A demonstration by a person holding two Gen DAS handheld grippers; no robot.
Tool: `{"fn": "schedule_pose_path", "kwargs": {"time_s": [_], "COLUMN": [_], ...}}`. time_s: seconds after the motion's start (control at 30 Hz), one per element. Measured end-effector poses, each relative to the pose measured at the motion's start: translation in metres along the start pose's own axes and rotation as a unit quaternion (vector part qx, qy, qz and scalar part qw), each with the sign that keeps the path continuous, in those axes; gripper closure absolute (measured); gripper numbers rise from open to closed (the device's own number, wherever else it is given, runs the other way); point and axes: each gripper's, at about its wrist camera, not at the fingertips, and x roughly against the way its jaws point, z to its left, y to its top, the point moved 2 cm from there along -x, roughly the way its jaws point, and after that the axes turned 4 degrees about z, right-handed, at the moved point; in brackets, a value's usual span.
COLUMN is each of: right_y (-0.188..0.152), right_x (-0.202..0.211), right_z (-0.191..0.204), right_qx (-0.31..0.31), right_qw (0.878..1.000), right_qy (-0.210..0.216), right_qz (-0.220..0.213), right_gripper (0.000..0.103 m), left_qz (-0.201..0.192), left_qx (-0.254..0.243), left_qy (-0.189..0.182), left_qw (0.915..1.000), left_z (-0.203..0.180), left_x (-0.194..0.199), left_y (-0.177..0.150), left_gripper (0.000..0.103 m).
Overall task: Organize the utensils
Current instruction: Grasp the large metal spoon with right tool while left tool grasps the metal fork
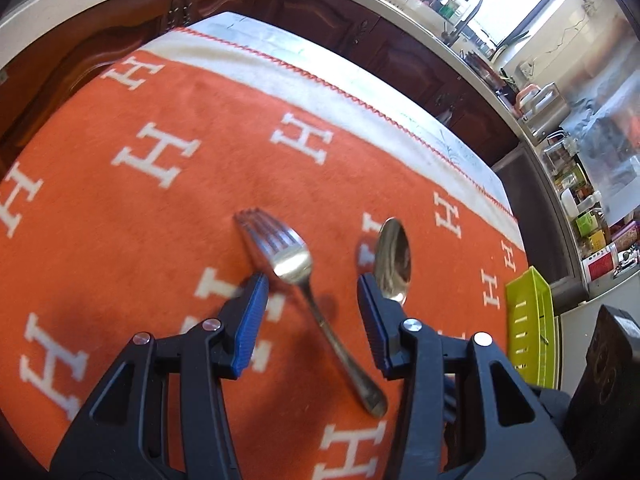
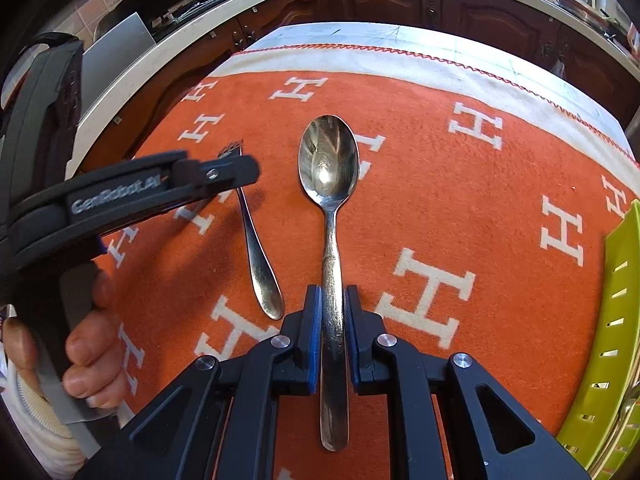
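- Two silver metal utensils lie on an orange woven cloth with white H letters (image 2: pixel 460 208): a four-tined fork (image 1: pixel 290 260) and an oval-bowled spoon (image 2: pixel 329 168), near each other but not touching.
- The cloth's white border with red zigzag stitching (image 2: pixel 400 60) runs along the far side, and a pale marbled tabletop (image 1: pixel 248 28) shows beyond it. Dark wooden cabinet doors (image 2: pixel 380 0) stand past the table's far edge.
- Bare orange cloth lies between the spoon and the lime-green slotted plastic tray (image 2: pixel 608 320), which sits at the cloth's right edge. What the tray holds cannot be told.
- The spoon's long axis runs straight away from the right wrist camera, bowl at the far end, concave face up, handle near.
- The fork lies at a slant in the left wrist view, tines far and to the left, handle end near and to the right.
- The right gripper (image 2: pixel 333 300) has its blue-padded fingers (image 2: pixel 314 320) drawn close on either side of the spoon's handle, gripping it.
- The left gripper (image 1: pixel 312 284) hangs over the fork with fingers spread wide, holding nothing; the fork's neck lies between them.
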Motion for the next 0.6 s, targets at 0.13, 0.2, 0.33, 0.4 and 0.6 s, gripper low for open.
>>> {"fn": "schedule_pose_path", "kwargs": {"time_s": [0.13, 0.2, 0.33, 0.4, 0.6], "right_y": [-0.001, 0.000, 0.001, 0.002, 0.013], "right_x": [0.001, -0.001, 0.000, 0.000, -0.002], "right_z": [-0.002, -0.002, -0.005, -0.008, -0.024], "right_qx": [-0.005, -0.009, -0.011, -0.018, -0.060], "right_qw": [1.000, 1.000, 1.000, 0.999, 0.995], "right_qy": [0.008, 0.015, 0.022, 0.033, 0.084], "right_qz": [-0.002, -0.002, 0.001, 0.004, 0.010], "right_gripper": [0.092, 0.092, 0.092, 0.090, 0.086], "left_qz": [-0.010, -0.011, -0.018, -0.020, -0.003], "left_qx": [-0.004, -0.004, 0.011, 0.013, 0.011], "left_qy": [0.007, 0.010, 0.005, 0.000, -0.021], "left_qw": [0.9999, 0.9999, 0.9998, 0.9997, 0.9997], "left_z": [-0.011, -0.014, -0.014, -0.011, -0.005], "left_x": [-0.010, -0.015, -0.025, -0.026, -0.023], "left_y": [0.003, 0.004, 0.007, 0.008, 0.006], "left_gripper": [0.071, 0.087, 0.101, 0.102, 0.103]}}
